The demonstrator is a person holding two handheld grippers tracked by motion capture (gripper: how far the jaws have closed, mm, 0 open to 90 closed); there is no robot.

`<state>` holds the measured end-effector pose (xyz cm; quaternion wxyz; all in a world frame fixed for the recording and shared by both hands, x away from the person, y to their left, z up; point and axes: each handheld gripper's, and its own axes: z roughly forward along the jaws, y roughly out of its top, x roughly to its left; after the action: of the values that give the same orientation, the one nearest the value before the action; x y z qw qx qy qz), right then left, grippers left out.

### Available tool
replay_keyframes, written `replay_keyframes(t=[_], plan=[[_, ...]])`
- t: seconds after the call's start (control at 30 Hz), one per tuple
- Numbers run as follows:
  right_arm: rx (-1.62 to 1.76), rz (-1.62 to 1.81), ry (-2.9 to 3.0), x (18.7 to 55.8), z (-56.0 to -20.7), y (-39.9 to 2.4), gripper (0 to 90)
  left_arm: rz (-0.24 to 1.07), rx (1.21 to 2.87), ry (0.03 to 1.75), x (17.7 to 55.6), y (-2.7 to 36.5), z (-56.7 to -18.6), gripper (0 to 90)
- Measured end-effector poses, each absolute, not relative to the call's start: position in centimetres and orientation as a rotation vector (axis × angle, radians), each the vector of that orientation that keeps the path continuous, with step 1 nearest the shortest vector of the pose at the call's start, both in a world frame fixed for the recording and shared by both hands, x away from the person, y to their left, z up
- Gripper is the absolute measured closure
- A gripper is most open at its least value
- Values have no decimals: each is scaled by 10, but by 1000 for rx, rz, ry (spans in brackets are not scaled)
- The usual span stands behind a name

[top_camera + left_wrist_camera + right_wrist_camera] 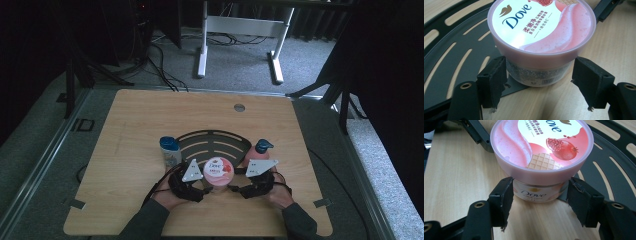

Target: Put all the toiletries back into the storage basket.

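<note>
On the bench [125, 150], from the left: one blue-capped bottle [170, 150] stands beside one black slotted tray [212, 142]. The left tongs [537, 82] are spread around one pink Dove tub [218, 172], jaws close to its sides but apparently not clamping. The right tongs [539, 201] flank it likewise. One pink pump bottle [260, 150] stands rightmost. The tub sits at the tray's front edge; I'd judge lifting is not yet begun.

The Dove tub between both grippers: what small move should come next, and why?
Probably close the left gripper on the Dove tub. Its open jaws already flank the tub's base, with small gaps on each side, and the right gripper brackets it likewise from the opposite side.
</note>
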<state>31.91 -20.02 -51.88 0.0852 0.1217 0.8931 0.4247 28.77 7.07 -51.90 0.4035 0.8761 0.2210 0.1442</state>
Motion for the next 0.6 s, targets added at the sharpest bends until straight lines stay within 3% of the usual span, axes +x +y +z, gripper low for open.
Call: replay_keyframes(t=[0.6], plan=[[446,1280,2627,339,-523,-188,406,424,2183,628,305,76,-521,284]])
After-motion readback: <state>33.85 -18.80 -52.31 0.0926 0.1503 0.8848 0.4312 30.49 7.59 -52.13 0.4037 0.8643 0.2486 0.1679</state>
